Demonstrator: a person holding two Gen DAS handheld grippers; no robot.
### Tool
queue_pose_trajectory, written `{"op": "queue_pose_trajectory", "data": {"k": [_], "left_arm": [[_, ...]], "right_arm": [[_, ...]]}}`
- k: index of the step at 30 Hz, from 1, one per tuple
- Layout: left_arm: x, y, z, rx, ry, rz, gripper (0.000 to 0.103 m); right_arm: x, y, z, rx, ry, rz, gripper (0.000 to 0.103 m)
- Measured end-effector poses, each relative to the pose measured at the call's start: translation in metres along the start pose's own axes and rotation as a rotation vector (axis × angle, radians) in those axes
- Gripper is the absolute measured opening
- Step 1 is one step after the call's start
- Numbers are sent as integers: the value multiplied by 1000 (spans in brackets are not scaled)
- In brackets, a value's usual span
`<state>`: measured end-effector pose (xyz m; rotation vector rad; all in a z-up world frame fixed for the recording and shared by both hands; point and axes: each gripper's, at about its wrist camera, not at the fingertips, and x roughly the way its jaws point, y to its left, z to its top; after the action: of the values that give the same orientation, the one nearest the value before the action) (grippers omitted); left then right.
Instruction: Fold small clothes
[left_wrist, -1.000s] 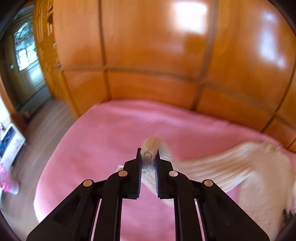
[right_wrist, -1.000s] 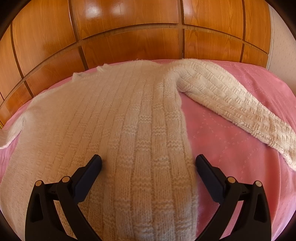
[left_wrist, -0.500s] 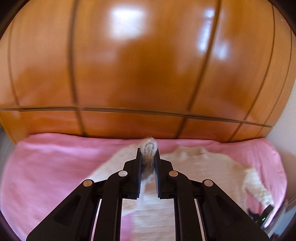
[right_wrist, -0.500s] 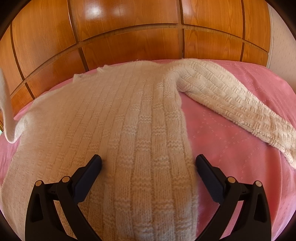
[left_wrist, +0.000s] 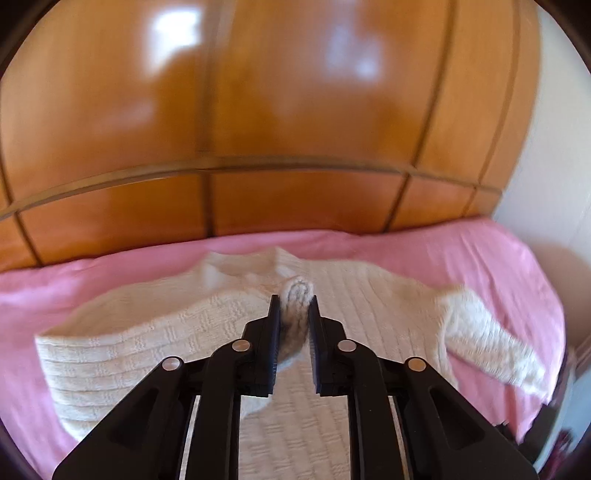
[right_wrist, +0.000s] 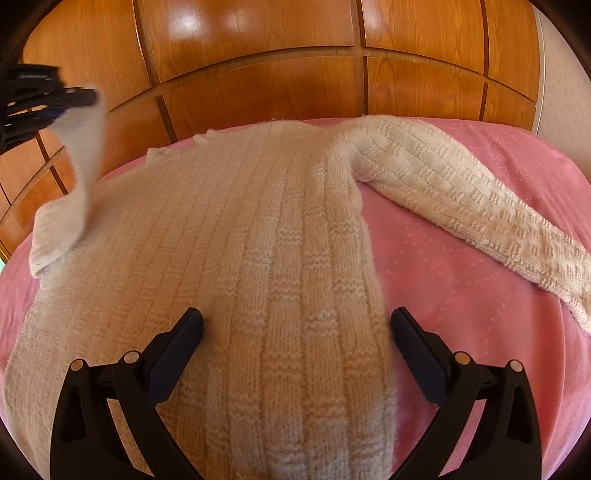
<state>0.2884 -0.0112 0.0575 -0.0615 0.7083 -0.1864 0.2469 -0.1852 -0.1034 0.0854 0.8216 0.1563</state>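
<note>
A cream knitted sweater (right_wrist: 258, 236) lies flat on a pink bed cover (right_wrist: 443, 280); it also shows in the left wrist view (left_wrist: 369, 306). My left gripper (left_wrist: 293, 306) is shut on the cuff of the sweater's left sleeve (left_wrist: 295, 291) and holds it in the air above the sweater's body. In the right wrist view the left gripper (right_wrist: 79, 96) shows at the upper left with the sleeve (right_wrist: 81, 155) hanging from it. My right gripper (right_wrist: 295, 325) is open and empty, with its jaws wide apart low over the sweater's lower body. The other sleeve (right_wrist: 461, 192) lies spread to the right.
A glossy wooden panelled wall (right_wrist: 258, 55) stands right behind the bed. A pale wall (left_wrist: 554, 166) borders the bed on the right. The pink cover (left_wrist: 92, 273) extends past the sweater on both sides.
My left gripper has carried the sleeve cuff up and rightwards over the sweater's body, swinging from the bed's left side. The right gripper has not moved.
</note>
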Motion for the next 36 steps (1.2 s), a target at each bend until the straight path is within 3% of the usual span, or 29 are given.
{"op": "queue_pose_trajectory", "data": {"k": [1,3,4,7,9,12,15,17,18,19,23,28,30,33,36], "left_arm": [[5,-5,-7,25,0,3,28],[10,-6,-26,33,-4,15,67],[9,-3,-34,20,-10,23,72],[0,24,-64,-71,-8,24,74],[-10,53,-89,-175,-13,90,83],[-28,102,-126,-332,-9,251,84],[-39,152,-161,-496,63,357,84],[-44,179,-177,-613,89,332,84],[-49,189,-182,-662,59,278,84],[-50,191,-181,-666,46,270,84],[-29,192,-157,-538,114,368,84],[-21,216,-145,-584,19,369,84],[-18,218,-151,-598,17,349,87],[-20,214,-153,-591,-6,335,92],[-24,213,-157,-606,-17,337,93]], "right_arm": [[0,0,0,-1,1,-1,101],[1,0,0,2,1,3,101],[0,-1,0,5,0,7,101],[1,-3,0,11,-1,16,101],[0,-4,0,10,0,15,101],[0,-4,0,12,-1,17,101],[0,-4,0,15,-2,20,101],[0,-3,-1,11,0,16,101],[0,-2,-1,8,3,11,101],[1,0,0,0,7,1,101],[3,5,0,-18,16,-21,101],[4,8,0,-11,22,-20,101],[4,11,4,-16,42,-31,101],[6,20,19,12,75,69,101],[16,18,36,131,73,212,101]]}}
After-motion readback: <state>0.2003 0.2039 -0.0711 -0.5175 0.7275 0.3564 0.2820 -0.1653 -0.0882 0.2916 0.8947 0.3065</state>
